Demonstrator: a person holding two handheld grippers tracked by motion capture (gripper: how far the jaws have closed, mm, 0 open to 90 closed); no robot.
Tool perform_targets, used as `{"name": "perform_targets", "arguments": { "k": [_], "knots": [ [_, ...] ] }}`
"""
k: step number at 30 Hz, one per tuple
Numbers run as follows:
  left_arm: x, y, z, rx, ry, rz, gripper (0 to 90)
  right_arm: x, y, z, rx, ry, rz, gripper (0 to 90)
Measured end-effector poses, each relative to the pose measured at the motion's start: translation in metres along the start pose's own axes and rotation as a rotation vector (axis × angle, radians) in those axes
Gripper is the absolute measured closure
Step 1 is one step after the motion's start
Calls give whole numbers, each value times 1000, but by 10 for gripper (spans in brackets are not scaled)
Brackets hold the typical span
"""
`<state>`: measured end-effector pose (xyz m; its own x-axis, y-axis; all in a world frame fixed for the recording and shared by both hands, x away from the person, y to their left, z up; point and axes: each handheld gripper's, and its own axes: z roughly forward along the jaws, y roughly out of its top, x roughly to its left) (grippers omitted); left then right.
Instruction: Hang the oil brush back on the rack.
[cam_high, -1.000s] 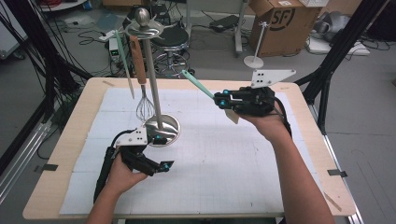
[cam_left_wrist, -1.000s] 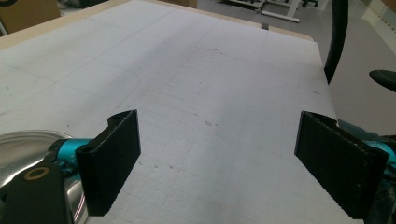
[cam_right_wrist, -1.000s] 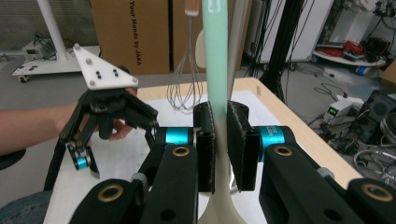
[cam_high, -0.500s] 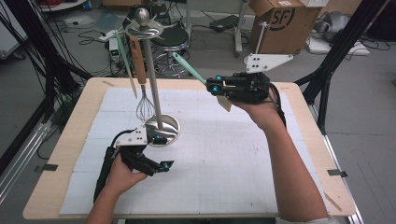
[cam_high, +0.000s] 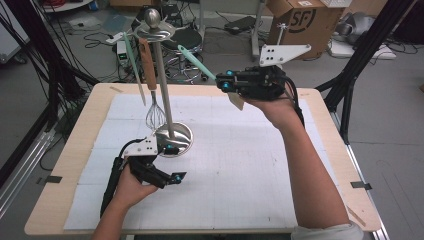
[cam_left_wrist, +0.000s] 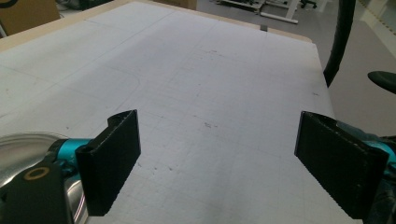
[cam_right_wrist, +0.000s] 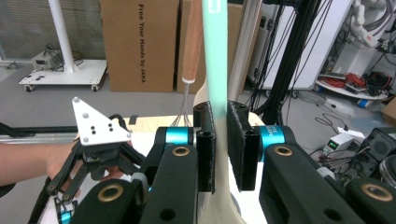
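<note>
The right gripper (cam_high: 226, 83), raised above the worktop's (cam_high: 320, 165) far right part, has its fingers (cam_right_wrist: 206, 144) clamped on a mint-green spatula (cam_high: 197, 62) by its handle; the pale blade sticks out below the gripper, and the handle slants up toward the utensil stand (cam_high: 165, 90). The stand (a steel pole on a round base, left of the worktop's centre) carries a wooden-handled whisk (cam_high: 151, 85) and another pale green utensil (cam_high: 134, 67), both hanging from its top disc. The left gripper (cam_high: 176, 176) rests near the front left edge, just beside the stand's base, its fingers (cam_left_wrist: 112, 158) spread wide with nothing between them. In the right gripper view the spatula's upper end is cut off.
</note>
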<state>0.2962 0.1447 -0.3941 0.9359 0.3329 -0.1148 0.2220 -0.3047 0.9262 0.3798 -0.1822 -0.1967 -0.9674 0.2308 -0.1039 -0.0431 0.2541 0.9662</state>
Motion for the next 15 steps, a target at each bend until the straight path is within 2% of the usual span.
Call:
{"name": "perform_targets", "arguments": {
  "k": [2, 15],
  "knots": [
    [0, 0, 0, 1, 0, 0, 150, -2, 4, 1, -3, -5, -14, 827],
    [0, 0, 0, 1, -3, 0, 150, -8, 12, 9, 20, -23, -10, 827]
  ]
}}
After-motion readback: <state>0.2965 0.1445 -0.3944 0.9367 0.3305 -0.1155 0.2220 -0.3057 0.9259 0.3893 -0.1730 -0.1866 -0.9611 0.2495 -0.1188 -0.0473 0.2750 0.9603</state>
